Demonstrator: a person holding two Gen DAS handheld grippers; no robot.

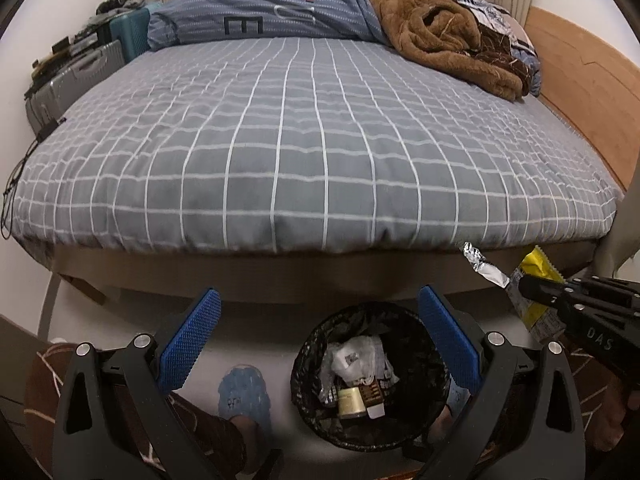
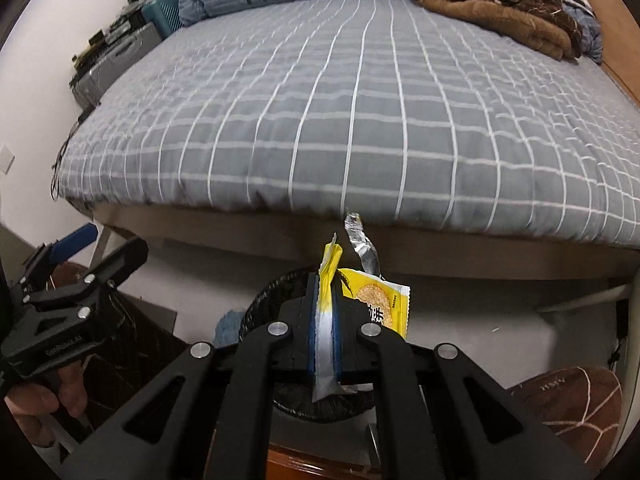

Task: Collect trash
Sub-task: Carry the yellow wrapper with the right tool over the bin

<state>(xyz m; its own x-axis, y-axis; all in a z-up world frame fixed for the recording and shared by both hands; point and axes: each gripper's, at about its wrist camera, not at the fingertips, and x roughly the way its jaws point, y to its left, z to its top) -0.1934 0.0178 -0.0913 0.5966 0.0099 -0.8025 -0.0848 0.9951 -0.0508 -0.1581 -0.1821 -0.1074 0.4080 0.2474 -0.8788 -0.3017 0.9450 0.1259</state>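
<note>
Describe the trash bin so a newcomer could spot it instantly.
Start at the bed with the grey checked sheet; on the pale floor below its near edge stands the trash bin. It is round, lined with a black bag, and already holds wrappers, unlike the blue slipper beside it.

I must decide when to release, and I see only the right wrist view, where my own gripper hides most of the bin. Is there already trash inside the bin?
Observer: Yes. In the left wrist view the bin has a black liner and holds crumpled white plastic, a small jar and other packaging.
Operator: Is the yellow wrapper above the bin opening?
Observer: Not yet. In that view the yellow wrapper, held in the right gripper, is to the right of the rim, in front of the bed frame.
Operator: Is the left gripper free?
Observer: Yes. The left gripper is open with nothing between its blue pads.
</note>
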